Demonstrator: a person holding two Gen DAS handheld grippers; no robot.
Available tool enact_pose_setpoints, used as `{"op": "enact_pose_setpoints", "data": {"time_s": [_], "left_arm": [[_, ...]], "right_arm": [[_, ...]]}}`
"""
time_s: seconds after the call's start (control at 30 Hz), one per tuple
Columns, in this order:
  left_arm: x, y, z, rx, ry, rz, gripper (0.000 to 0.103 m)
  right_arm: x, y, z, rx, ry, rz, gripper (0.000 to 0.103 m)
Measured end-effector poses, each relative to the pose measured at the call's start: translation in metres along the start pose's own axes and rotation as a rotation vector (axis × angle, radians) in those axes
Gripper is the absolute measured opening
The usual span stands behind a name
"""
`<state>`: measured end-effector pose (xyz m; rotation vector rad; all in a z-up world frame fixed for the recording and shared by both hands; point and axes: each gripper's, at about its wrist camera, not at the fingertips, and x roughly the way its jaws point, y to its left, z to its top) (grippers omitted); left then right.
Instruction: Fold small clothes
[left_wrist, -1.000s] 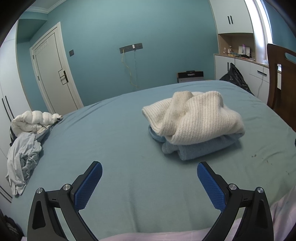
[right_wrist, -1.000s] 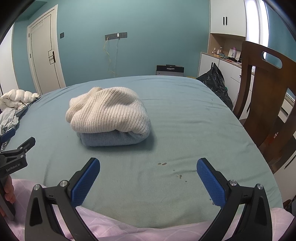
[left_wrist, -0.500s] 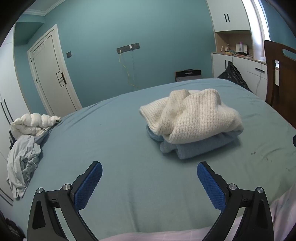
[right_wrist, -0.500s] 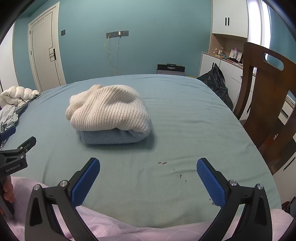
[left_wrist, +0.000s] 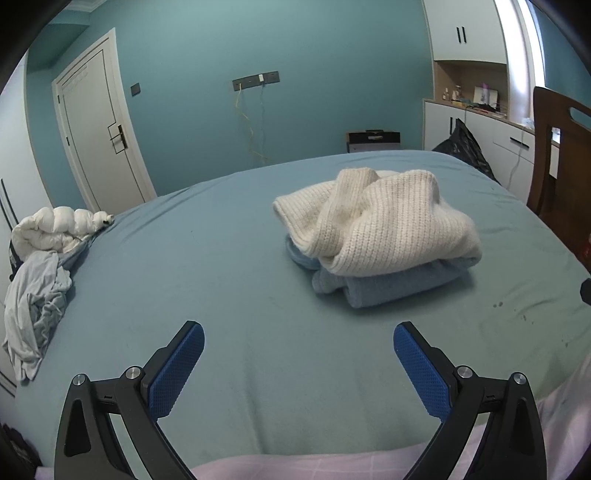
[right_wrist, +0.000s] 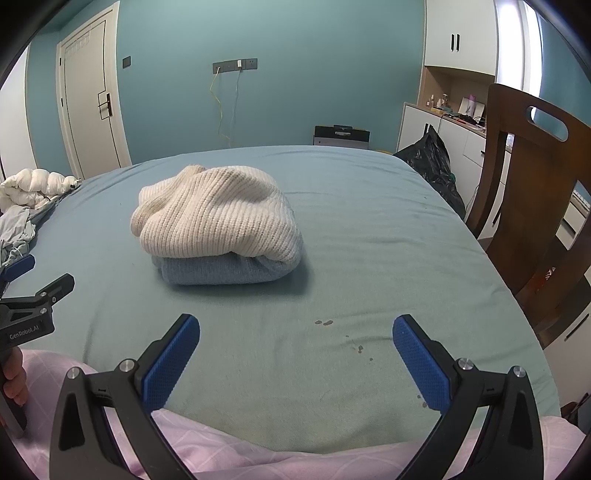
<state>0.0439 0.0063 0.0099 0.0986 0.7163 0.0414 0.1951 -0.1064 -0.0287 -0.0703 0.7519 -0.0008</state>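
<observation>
Ahead of my claw stood a teal wall with a grey socket strip and two dangling cables. A white door lay far to my left. To my right ran white cabinets, daylight beside them, and a dark wooden chair nearer me.

knit, cloth and matt plastic on a soft bed

the cream sweater is chunky ribbed knit; the blue garment beneath looks a finer, fuzzy knit. the bed sheet is matt woven cloth, the chair smooth brown wood. the right gripper has matt black plastic arms, dimpled blue pads, perhaps rubber, and shiny metal screws.
</observation>
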Motion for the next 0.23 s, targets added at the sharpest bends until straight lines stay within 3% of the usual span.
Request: {"op": "enact_pose_setpoints", "data": {"time_s": [0.23], "left_arm": [[-0.0055,0.0016,0.0010,0.006,-0.044,0.022,0.103]], "right_arm": [[0.0005,0.0003,0.0001,-0.001,0.002,-0.001,0.102]]}}
